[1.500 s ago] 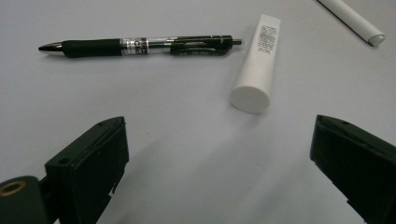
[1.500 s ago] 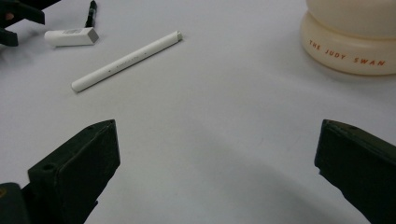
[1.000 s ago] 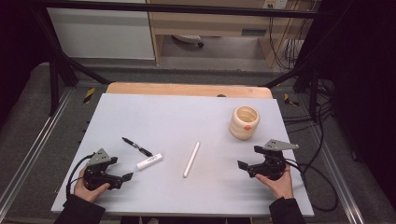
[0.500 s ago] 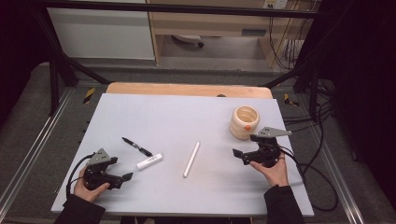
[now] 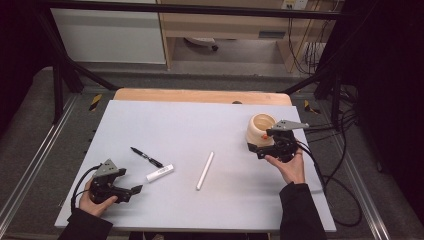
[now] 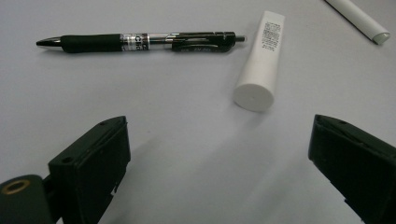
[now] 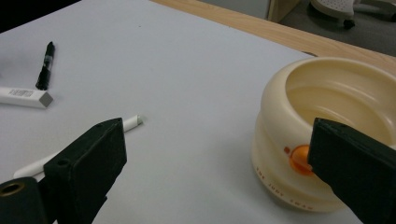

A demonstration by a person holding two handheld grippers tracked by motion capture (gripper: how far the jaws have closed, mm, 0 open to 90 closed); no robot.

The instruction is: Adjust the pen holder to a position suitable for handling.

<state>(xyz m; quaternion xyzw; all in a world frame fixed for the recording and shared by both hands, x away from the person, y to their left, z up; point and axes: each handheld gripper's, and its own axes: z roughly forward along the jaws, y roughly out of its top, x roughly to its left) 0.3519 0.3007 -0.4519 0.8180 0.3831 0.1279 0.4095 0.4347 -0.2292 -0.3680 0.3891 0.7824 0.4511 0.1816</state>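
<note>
While the right tongs (image 5: 260, 150) hover just beside the cream cup (image 5: 261, 131) with jaws spread, narrowing slightly and gripping nothing, the cup stands upright on the bench (image 5: 200, 120); the left tongs (image 5: 132, 191) rest well away from the cup, released and empty. Between them and the cup lie a black pen (image 6: 140, 42), a white tube (image 6: 261, 60) and a white stick (image 5: 205, 171).

The cream holder (image 7: 327, 135) carries faint orange lettering low on its wall (too blurred to make out), and the white tube (image 6: 262, 56) bears fine print too small to read.
</note>
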